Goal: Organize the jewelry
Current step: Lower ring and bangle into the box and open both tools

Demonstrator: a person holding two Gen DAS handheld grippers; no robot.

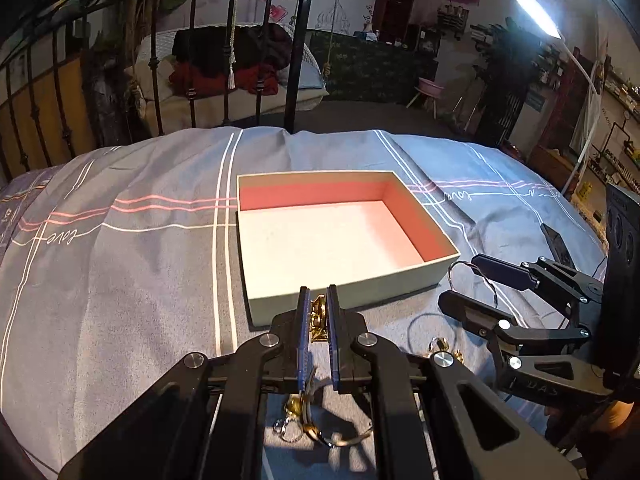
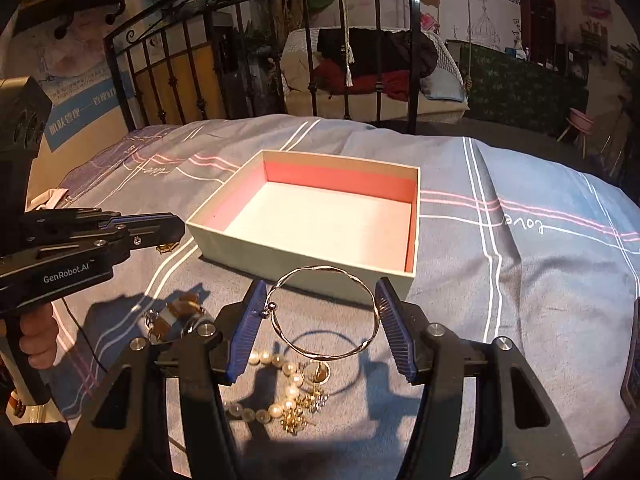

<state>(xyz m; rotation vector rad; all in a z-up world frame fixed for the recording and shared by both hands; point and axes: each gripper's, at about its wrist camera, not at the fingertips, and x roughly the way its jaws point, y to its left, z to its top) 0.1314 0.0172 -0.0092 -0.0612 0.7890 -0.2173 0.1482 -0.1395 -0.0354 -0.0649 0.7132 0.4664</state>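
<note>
An open shallow box, pale outside and pink inside, lies empty on the bed. My left gripper hovers just before its near wall, shut on a small gold jewelry piece. In the right wrist view that left gripper comes in from the left of the box. My right gripper holds a thin silver bangle crosswise between its pads, lifted off the cover. Beneath it lie a pearl bracelet and gold earrings. From the left wrist view the right gripper sits right of the box.
A grey-blue striped duvet covers the bed. More gold pieces and rings lie under the left gripper. A black iron bed frame stands at the far end. A person's hand grips the left handle. A small black device rests at right.
</note>
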